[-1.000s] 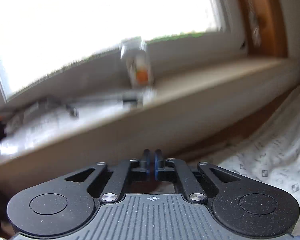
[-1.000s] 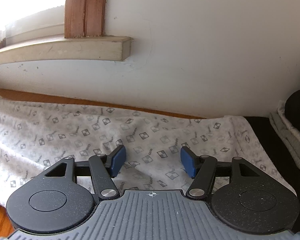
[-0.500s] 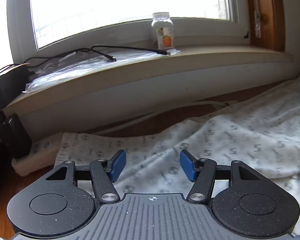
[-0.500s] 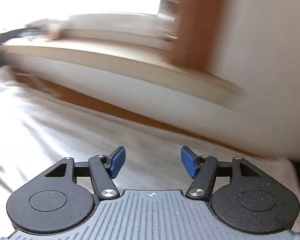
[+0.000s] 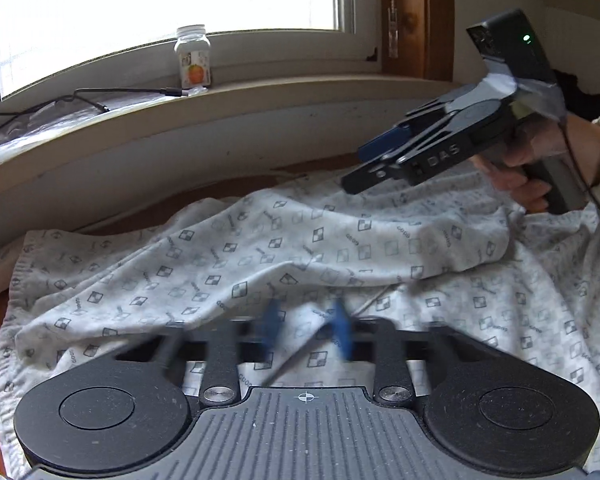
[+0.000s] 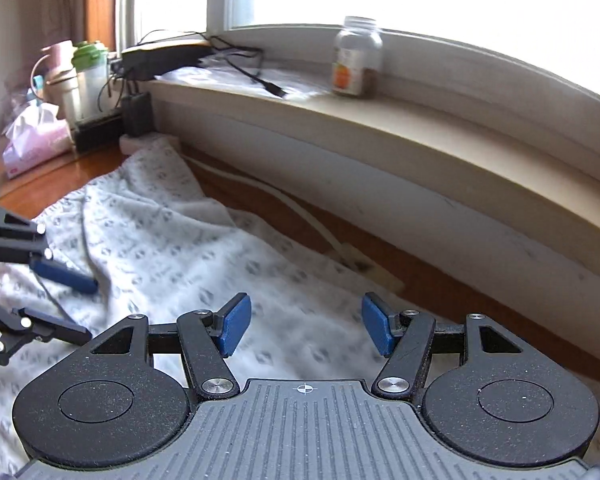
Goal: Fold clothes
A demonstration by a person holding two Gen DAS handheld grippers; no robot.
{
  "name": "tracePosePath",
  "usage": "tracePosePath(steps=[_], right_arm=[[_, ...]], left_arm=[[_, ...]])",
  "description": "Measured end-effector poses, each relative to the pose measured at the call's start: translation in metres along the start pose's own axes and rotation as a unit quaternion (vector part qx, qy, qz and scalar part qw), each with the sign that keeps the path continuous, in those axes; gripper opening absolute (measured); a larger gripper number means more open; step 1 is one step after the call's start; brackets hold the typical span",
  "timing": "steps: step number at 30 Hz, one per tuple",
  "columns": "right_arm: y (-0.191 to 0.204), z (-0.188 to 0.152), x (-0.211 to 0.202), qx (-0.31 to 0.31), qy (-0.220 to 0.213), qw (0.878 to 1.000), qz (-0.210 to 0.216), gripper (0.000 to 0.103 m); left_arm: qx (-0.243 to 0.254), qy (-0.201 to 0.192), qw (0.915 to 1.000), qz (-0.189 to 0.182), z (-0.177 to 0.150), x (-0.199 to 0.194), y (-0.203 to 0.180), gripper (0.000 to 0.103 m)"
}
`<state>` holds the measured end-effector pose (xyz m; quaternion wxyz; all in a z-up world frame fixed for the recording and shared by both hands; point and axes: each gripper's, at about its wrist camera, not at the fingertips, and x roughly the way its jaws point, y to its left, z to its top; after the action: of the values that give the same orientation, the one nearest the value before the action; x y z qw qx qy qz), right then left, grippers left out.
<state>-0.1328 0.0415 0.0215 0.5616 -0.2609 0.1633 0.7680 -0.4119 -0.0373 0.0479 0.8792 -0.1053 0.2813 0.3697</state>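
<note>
L gripper [image 5: 306, 330] has dropped low over the patterned garment [image 5: 260, 256] vs 0.5 s ago, blue pads blurred and narrower but w/ a gap between them, nothing gripped; probably closing on a fold. Garment lies rumpled on the wooden surface [image 6: 40, 188] below the sill; sill jar [image 5: 193, 58] contents can't be made out. R gripper [image 6: 304, 330] hangs above the cloth, jaws wide apart, empty.

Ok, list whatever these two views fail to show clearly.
- Left gripper: its fingertips are motion-blurred in the left wrist view, so whether they pinch the patterned garment is unclear.
- Garment: its near and right edges are cut off by the frame and hidden behind the gripper body; garment type unclear.
- Jar label: too small and soft to read in the right wrist view.
- Items at the windowsill's far left: blurred.
</note>
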Motion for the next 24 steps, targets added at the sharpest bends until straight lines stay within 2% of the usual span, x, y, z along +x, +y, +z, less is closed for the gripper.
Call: tracePosePath(steps=[3, 5, 11, 13, 15, 17, 20, 24], right_arm=[[0.004, 0.003, 0.003, 0.01, -0.002, 1.0, 0.002, 0.061], [0.004, 0.004, 0.006, 0.017, -0.01, 1.0, 0.007, 0.061], [0.03, 0.008, 0.019, 0.003, 0.007, 0.998, 0.056, 0.061], [0.036, 0.004, 0.02, -0.006, 0.01, 0.998, 0.06, 0.061], [0.041, -0.002, 0.021, -0.016, 0.013, 0.998, 0.062, 0.061], [0.047, -0.007, 0.022, -0.025, 0.015, 0.997, 0.065, 0.061], [0.052, -0.014, 0.022, -0.034, 0.015, 0.997, 0.068, 0.061], [0.052, -0.019, 0.02, -0.032, 0.003, 0.997, 0.069, 0.062]], left_arm=[[0.002, -0.001, 1.0, -0.006, -0.005, -0.005, -0.008, 0.003], [0.004, -0.004, 0.9999, -0.013, -0.006, -0.023, -0.013, 0.003], [-0.002, 0.02, 0.9995, -0.025, -0.017, -0.043, -0.019, 0.004], [-0.01, 0.017, 0.9996, -0.019, -0.016, -0.046, -0.011, 0.011], [-0.022, 0.007, 0.9997, -0.009, -0.01, -0.048, 0.002, 0.03], [-0.028, -0.006, 0.9996, 0.008, -0.002, -0.049, 0.017, 0.04], [-0.038, -0.008, 0.9986, 0.035, 0.013, -0.04, 0.045, 0.04], [-0.059, 0.002, 0.9945, 0.086, 0.026, -0.018, 0.086, 0.048]])
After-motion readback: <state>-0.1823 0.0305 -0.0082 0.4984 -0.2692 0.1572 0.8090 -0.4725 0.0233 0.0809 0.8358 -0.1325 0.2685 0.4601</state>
